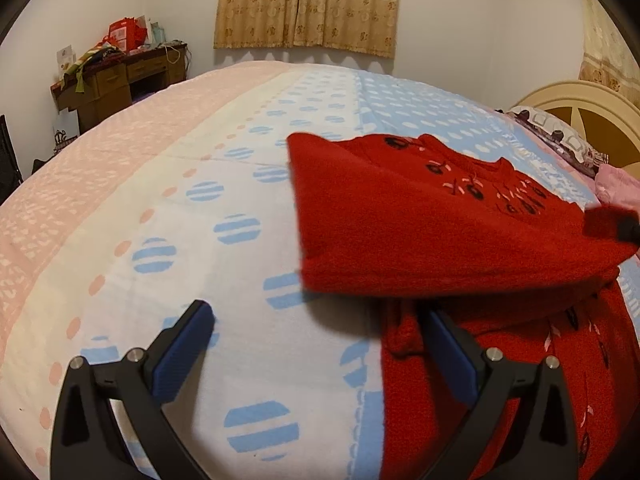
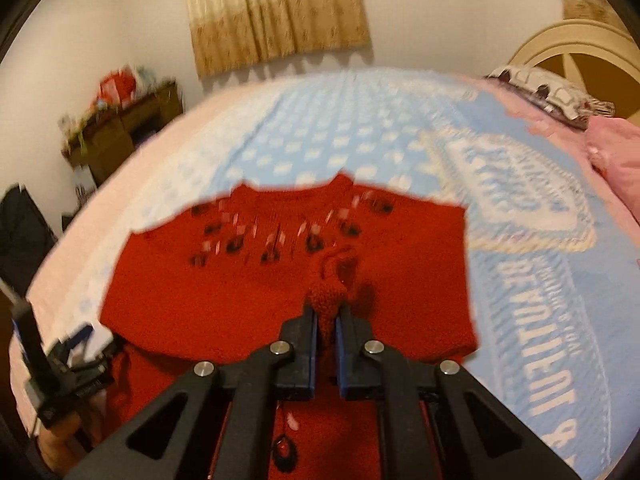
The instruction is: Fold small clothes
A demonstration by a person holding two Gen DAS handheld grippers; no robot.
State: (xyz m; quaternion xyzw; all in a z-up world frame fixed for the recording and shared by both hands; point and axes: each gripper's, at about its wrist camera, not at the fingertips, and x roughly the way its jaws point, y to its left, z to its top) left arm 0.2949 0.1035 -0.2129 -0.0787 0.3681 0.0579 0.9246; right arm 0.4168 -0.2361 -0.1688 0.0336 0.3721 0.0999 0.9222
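Red sweater (image 2: 288, 280) pinched in right claw (image 2: 327, 320), left claw (image 1: 316, 344) spread, bedsheet (image 2: 540, 280) lettering unreadable

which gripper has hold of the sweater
The right gripper: its jaws pinch a fold of the red sweater. The left gripper is open, holding nothing.

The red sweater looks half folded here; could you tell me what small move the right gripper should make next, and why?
Probably lower and release. The right gripper is shut on a bunched bit of the red sweater, and the left wrist view shows the folded part raised off the bed. The left gripper is open beside it, holding nothing.
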